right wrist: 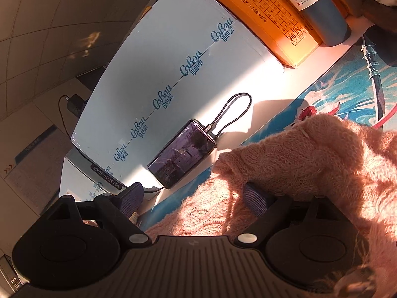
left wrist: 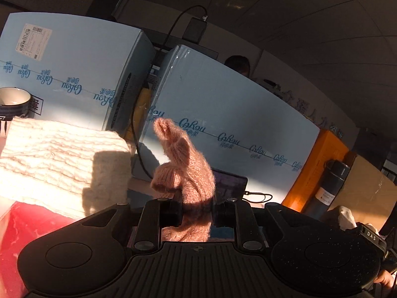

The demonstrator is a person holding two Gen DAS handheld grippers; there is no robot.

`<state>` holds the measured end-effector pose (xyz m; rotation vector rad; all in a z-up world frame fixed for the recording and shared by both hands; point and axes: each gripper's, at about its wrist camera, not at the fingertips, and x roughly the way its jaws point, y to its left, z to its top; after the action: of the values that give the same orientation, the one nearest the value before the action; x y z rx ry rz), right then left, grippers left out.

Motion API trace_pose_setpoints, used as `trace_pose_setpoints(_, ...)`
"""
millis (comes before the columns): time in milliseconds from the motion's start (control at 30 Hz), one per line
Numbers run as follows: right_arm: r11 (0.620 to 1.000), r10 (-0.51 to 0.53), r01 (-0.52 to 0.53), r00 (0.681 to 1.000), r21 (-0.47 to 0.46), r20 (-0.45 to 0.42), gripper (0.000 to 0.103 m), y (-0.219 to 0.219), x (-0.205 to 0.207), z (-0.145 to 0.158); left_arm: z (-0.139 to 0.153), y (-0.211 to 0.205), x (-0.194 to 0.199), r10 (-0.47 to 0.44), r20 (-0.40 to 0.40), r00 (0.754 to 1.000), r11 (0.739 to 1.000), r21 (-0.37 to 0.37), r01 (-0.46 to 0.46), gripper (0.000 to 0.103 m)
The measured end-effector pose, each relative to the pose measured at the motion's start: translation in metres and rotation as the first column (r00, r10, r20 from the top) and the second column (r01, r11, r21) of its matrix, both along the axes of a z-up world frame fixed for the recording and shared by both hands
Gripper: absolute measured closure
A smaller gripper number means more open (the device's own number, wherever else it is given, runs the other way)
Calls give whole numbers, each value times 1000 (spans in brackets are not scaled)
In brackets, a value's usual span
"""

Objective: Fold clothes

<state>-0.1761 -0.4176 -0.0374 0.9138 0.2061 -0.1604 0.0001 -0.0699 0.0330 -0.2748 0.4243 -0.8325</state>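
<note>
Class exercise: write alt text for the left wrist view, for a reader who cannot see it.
The left gripper is shut on a bunched piece of pink knitted garment, which sticks up between its fingers. Behind stand pale blue cartons; a folded cream knit lies to the left, in sunlight.

Left gripper [left wrist: 196, 212] clamped on pink knit garment [left wrist: 184, 171].

The jaws were closed on a bunched fold of the pink knit, which rose upright above the fingers, its tip curling left. A folded cream knit [left wrist: 62, 159] lay to the left, atop a red cloth [left wrist: 27, 226]. A bowl [left wrist: 13, 100] stood behind it. Two pale blue cartons [left wrist: 223, 114] formed the backdrop, a phone [left wrist: 229, 185] at their foot. An orange box [left wrist: 315, 171] and dark bottle [left wrist: 327, 188] stood at right.
</note>
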Motion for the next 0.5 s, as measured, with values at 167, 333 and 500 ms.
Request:
trace_pose_setpoints(167, 1000, -14, 14, 1000, 9, 25, 16, -1, -6, 1, -19, -52, -13, -120, -36, 992, 990, 68, 122, 79)
trace_pose_setpoints(333, 999, -38, 38, 998, -2, 57, 15, 0, -12, 6, -37, -68, -21, -267, -86, 960, 963, -5, 268, 15)
trace_pose_setpoints(500, 999, -44, 45, 994, -9, 100, 15, 1, -18, 10, -49, -71, -16, -350, -179, 919, 936, -108, 335, 11)
